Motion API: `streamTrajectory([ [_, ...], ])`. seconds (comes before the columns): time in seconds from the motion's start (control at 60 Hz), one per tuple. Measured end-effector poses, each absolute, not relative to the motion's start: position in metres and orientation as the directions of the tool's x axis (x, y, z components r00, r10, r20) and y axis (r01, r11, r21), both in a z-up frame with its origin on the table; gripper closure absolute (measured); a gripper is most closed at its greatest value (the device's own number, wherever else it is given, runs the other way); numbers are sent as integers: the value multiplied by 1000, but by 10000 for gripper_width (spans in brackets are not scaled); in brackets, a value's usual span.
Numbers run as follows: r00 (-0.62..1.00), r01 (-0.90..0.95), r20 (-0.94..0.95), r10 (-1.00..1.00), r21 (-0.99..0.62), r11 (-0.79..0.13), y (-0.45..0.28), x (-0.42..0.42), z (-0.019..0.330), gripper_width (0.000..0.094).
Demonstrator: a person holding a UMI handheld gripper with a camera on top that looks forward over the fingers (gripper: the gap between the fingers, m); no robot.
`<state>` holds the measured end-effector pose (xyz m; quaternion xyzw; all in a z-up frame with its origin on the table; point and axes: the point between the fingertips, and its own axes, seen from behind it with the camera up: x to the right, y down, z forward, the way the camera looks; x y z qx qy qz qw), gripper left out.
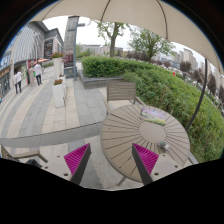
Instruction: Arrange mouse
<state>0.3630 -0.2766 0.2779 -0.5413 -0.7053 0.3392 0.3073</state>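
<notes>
A round table of pale wooden slats [135,138] stands just ahead of my fingers and a little to the right. On its far side lies a small pale thing [155,116] on a light greenish patch. It is too small to tell whether it is the mouse. My gripper [112,163] hangs above the paving at the table's near edge. It is open, the pink pads [77,158] are wide apart, and nothing is between them. The right finger overlaps the table's near rim.
A slatted chair [122,92] stands behind the table, and a big parasol [130,14] spreads overhead. Green hedges [170,90] run along the right and back. Paved ground [40,115] stretches left, with a pale planter [58,92] and people [17,80] walking far off.
</notes>
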Motion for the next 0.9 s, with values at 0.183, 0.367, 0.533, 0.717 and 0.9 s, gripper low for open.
streamTrajectory([
  [0.183, -163, 568, 53, 985, -812, 138, -248, 360, 270, 85],
  [0.367, -39, 581, 56, 998, -811, 69, -182, 348, 252, 87],
  [0.533, 79, 578, 81, 994, -816, 21, -111, 344, 224, 86],
  [0.717, 168, 568, 103, 980, -823, -11, -37, 336, 183, 85],
  [0.9, 195, 530, 134, 972, -848, 10, 15, 311, 148, 86],
])
